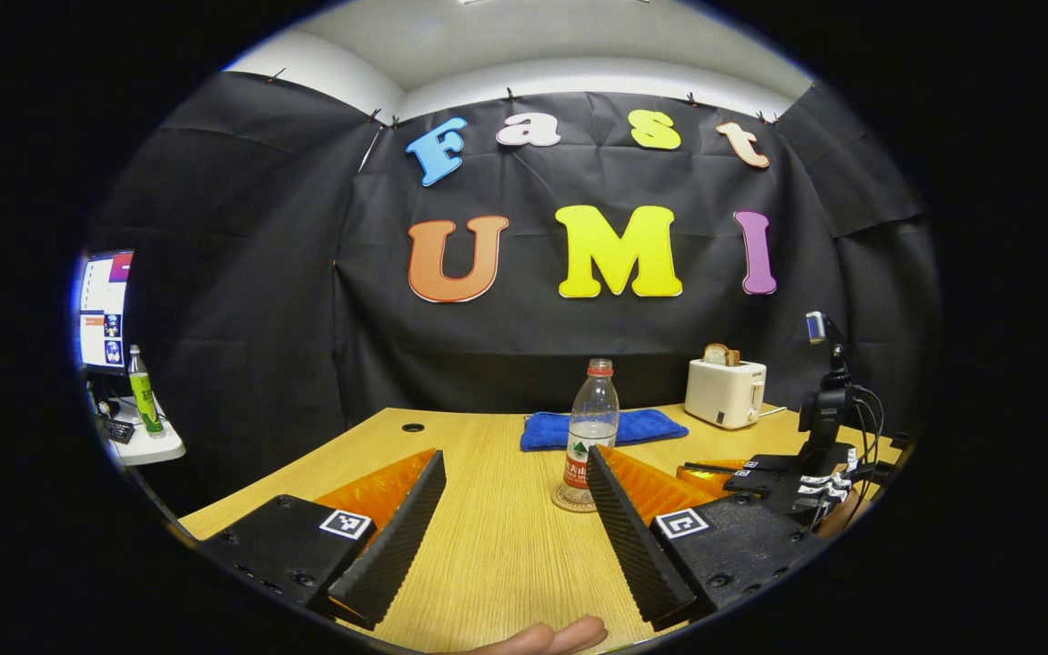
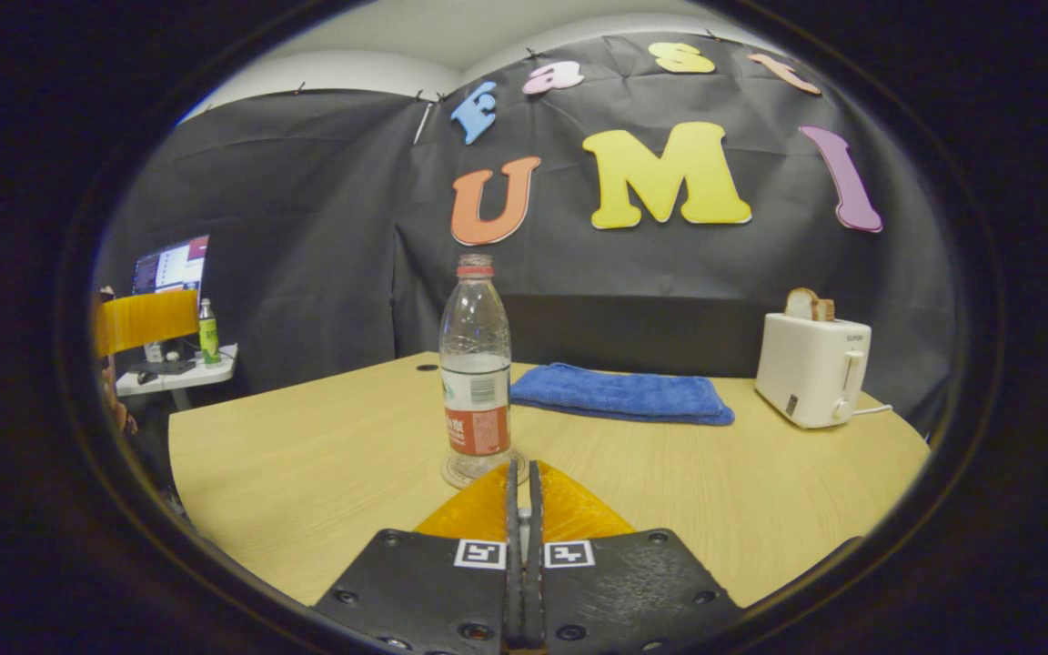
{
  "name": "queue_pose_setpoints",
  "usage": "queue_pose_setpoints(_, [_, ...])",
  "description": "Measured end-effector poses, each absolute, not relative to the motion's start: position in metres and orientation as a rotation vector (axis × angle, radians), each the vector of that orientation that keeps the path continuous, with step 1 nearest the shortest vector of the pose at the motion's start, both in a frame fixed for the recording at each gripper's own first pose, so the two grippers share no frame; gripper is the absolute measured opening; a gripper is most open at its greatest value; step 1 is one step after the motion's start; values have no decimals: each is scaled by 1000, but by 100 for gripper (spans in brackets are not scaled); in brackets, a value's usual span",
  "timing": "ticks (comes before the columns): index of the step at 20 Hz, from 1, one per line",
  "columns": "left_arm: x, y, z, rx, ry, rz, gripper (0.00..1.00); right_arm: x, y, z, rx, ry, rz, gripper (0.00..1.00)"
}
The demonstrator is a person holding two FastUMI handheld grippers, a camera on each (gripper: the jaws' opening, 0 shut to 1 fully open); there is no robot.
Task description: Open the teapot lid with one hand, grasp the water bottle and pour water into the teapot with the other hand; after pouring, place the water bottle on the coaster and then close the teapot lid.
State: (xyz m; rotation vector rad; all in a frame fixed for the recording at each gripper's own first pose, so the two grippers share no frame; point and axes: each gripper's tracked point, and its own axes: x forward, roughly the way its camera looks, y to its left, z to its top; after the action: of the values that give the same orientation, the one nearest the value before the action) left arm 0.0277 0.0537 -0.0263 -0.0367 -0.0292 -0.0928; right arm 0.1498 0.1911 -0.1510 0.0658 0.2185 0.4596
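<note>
On the bench:
Bench: pale wood-grain top (image 1: 497, 537), with a small dark round hole (image 1: 413, 427) near its far left corner.
Water bottle: clear plastic bottle with a red cap and red-and-white label (image 2: 475, 364), standing upright near the middle of the bench, partly filled with water.
Coaster: round, pale woven disc (image 1: 572, 498) under the bottle's base; the bottle stands on it.
Teapot: I cannot make it out in either view.
Left hand-held gripper: its two ribbed fingers stand wide apart (image 1: 510, 509) low over the near edge of the bench, nothing between them; in the left gripper view the bottle sits just past the tip of one finger, not touched as far as I can tell.
Right hand-held gripper: fingers pressed together (image 2: 522, 478), gripping nothing, tips pointing at the bottle's base and just short of the coaster.
Other gripper seen from the left gripper view: a dark rig with cables (image 1: 811, 468) near the bench's right edge.
Towel: folded blue cloth (image 2: 619, 393) lying flat behind the bottle, toward the far edge.
Toaster: cream-white toaster (image 2: 811, 368) at the far right corner, a slice of bread (image 2: 807, 304) standing in its slot.
Fingertips: a person's fingertips (image 1: 556, 637) at the near edge.
Side table: small white table (image 1: 146, 446) off the bench's left, with a green bottle (image 1: 144, 393) and a lit monitor (image 1: 104, 309).
</note>
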Motion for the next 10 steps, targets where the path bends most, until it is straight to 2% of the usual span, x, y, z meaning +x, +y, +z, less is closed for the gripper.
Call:
queue_pose_setpoints(7, [24,44,-23,8,-43,-107,97,147,190,-154,87,228,460,5])
queue_pose_setpoints(8, [23,43,-22,8,-45,-110,97,146,190,-152,94,229,458,10])
queue_pose_setpoints(9, [23,43,-21,6,-43,-109,97,145,188,-149,97,229,450,22])
queue_pose_setpoints(10, [22,43,-21,3,-41,-108,97,143,184,-144,96,226,437,29])
